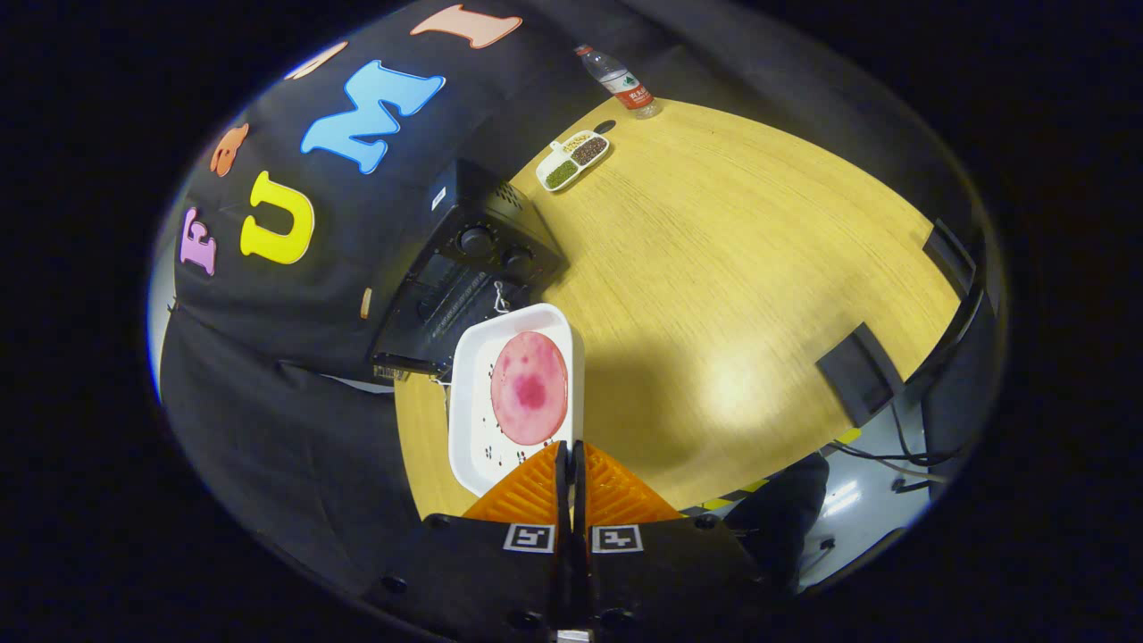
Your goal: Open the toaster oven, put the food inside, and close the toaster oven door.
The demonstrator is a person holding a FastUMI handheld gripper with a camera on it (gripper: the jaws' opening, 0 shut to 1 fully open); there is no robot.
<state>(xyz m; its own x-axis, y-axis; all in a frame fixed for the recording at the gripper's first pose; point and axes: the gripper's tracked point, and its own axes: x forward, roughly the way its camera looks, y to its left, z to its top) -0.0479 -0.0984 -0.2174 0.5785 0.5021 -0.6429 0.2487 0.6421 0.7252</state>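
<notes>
While the gripper (570, 451) looks down along its two fingers, they stand pressed almost together, with only a thin slit between them, pinching the near rim of a white tray (473, 402). On the tray lies a round pink slice of food (529, 388) with a darker red blotch near its middle, and small dark specks dot the tray's floor beside it. The tray appears lifted above the wooden table (732, 295), tilted in the view, and its far end points toward the toaster oven (464, 268). That black oven stands just beyond the tray, against the booth's dark cloth wall, with two round knobs on its front panel; whether its door is open or shut cannot be told from here. Farther off on the table, well apart from the oven, sits a small white divided dish (574, 159) holding green and brown grains, and beyond it lies a clear plastic bottle (618, 82) with a red label.
</notes>
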